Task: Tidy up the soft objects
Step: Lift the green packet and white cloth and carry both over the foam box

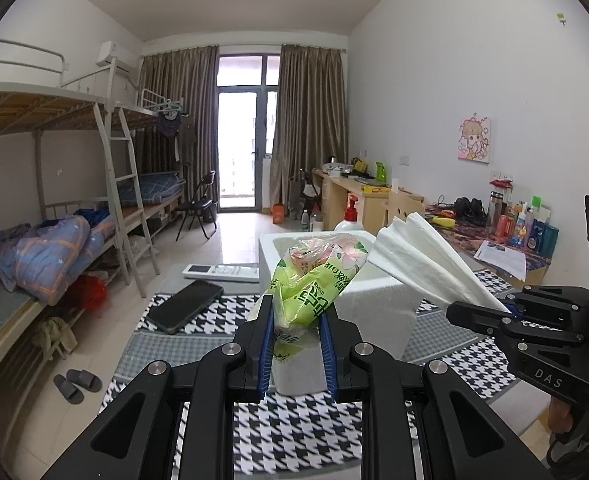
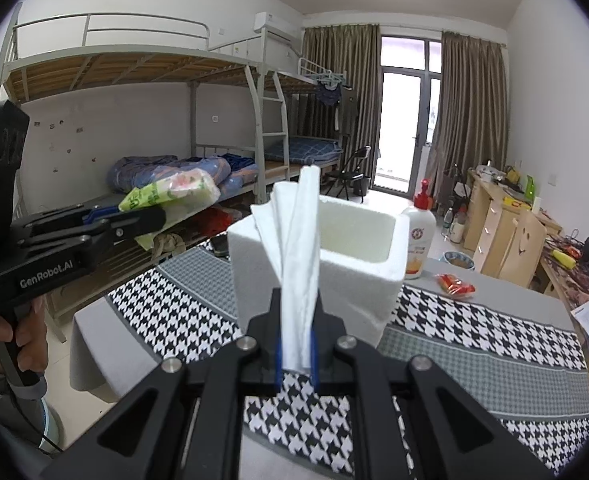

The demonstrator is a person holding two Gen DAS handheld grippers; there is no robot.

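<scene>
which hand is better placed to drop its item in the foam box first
Probably the right. The right gripper, shut on the tissue, faces the foam box's open top head-on. The left gripper, shut on the green pack, sits lower against the box's side.

Both tools are matte black plastic. The left gripper [image 1: 296, 344] has angular linkage arms with cut-out slots, round silver pivot screws at each joint and blue pads lining the inner faces of its fingers. The right gripper [image 2: 297, 354] is built the same. Seen from the side, the left body reads "GenRobot.AI" in white and the right reads "DAS". Below the "GenRobot.AI" lettering, a hand [image 2: 22, 340] grips the black handle, with a grey sleeve and a thin black cable beneath.
</scene>
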